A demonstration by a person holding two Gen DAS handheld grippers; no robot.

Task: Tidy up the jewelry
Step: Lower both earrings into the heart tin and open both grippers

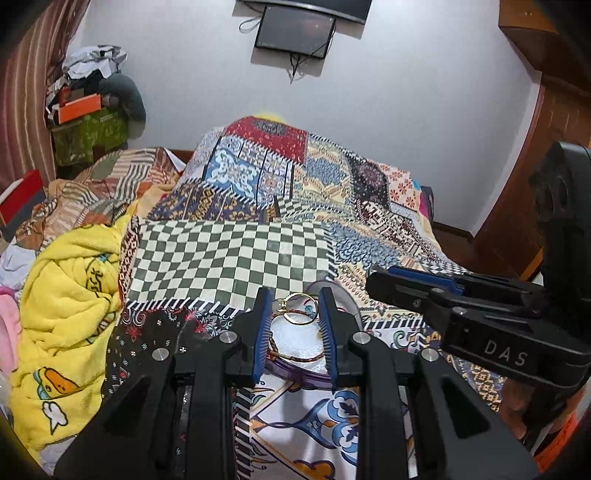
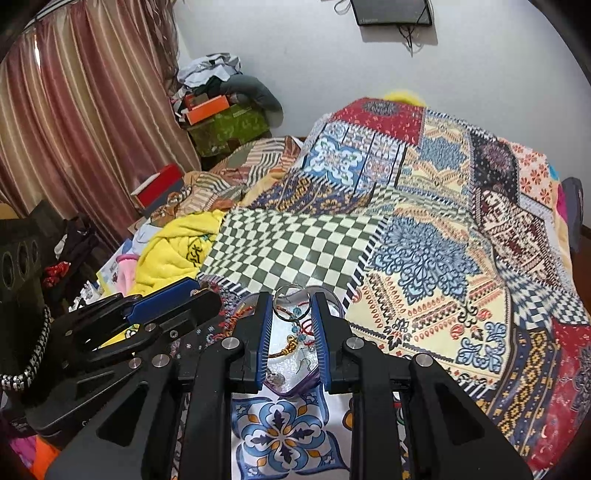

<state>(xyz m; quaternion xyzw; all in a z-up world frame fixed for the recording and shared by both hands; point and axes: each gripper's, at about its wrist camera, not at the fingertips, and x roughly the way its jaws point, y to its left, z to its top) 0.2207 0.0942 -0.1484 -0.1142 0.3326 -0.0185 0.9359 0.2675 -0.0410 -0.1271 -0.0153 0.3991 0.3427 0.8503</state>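
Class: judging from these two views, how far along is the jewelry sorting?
Done: bangles and beaded pieces already lie in the clear purple-rimmed box on the bedspread. In hand: apparently nothing; the left tool and right tool hang above it. Left: unclear; no loose jewelry shows.

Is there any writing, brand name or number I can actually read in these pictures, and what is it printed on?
"DAS": raised letters on the black body of the right gripper, seen from the left wrist camera.
Black characters on the yellow blanket: crumpled, not readable.
Small print on the wall screen frame: too small to read.
Nothing else legible.
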